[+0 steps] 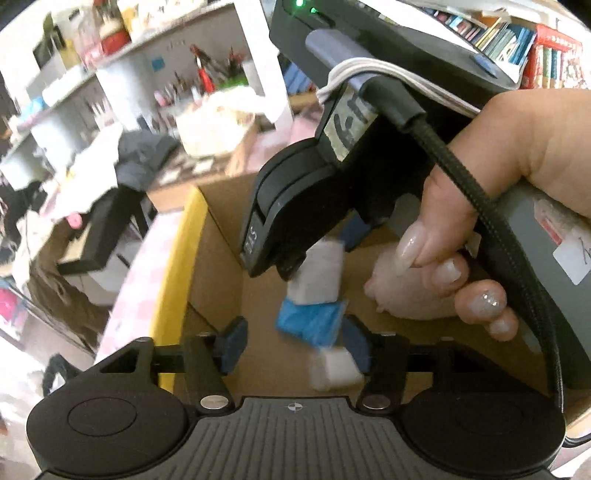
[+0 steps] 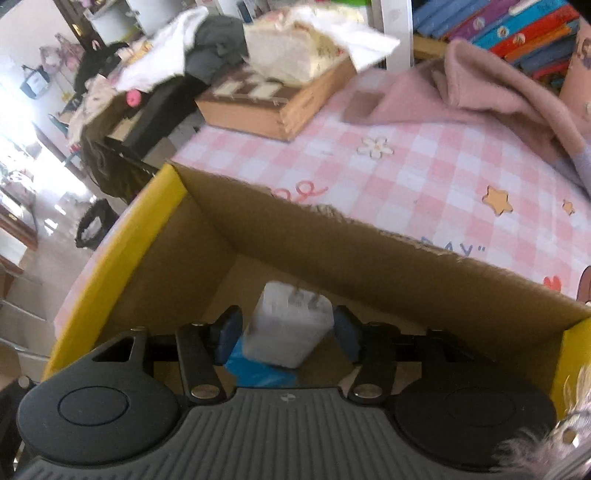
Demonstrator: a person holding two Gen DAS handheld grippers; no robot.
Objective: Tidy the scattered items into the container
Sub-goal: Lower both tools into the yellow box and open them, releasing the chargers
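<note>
A cardboard box (image 2: 332, 243) with a yellow rim (image 1: 181, 258) stands on the table. My left gripper (image 1: 294, 345) hangs over the inside of the box with its jaws apart. A blurred blue packet (image 1: 310, 321) and a white packet (image 1: 334, 369) lie loose between its pads, and there is a gap at the left pad. My right gripper (image 2: 288, 336) is also inside the box. A blurred white packet (image 2: 288, 328) sits between its spread pads, over a blue packet (image 2: 258, 373). A hand (image 1: 517, 147) holds the right gripper's housing (image 1: 295, 192) above a white packet (image 1: 321, 273). A pale pink soft item (image 1: 399, 295) lies in the box.
The box stands on a pink checked tablecloth (image 2: 406, 166). Behind it are a wooden case (image 2: 266, 107) piled with cloth, a pink garment (image 2: 498, 92) and a row of books (image 2: 517, 26). Cluttered shelves (image 1: 74, 92) are at the left, and the floor lies beyond the table's left edge.
</note>
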